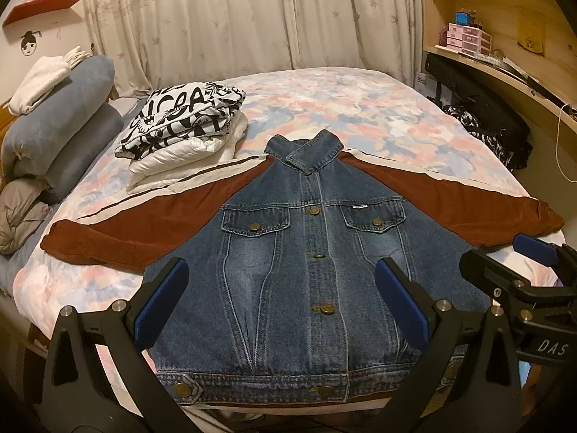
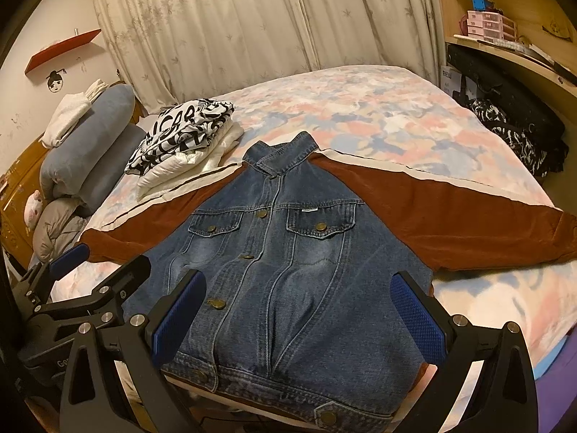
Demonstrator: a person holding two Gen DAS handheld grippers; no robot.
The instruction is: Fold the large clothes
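Denim jacket flat on bed, ahead of left hand-held gripper and right hand-held gripper; both wide open, empty. Denim likely heavy, stiff; pinch hem corners or soft sleeve cuff.

bare bedspread beyond jacket, folded pile far-left

A denim jacket with rust-brown sleeves lies flat, buttoned, across the near bed. The left tool hovers over its hem, jaws wide apart. Folded clothes stack far left; the right tool shows at right.
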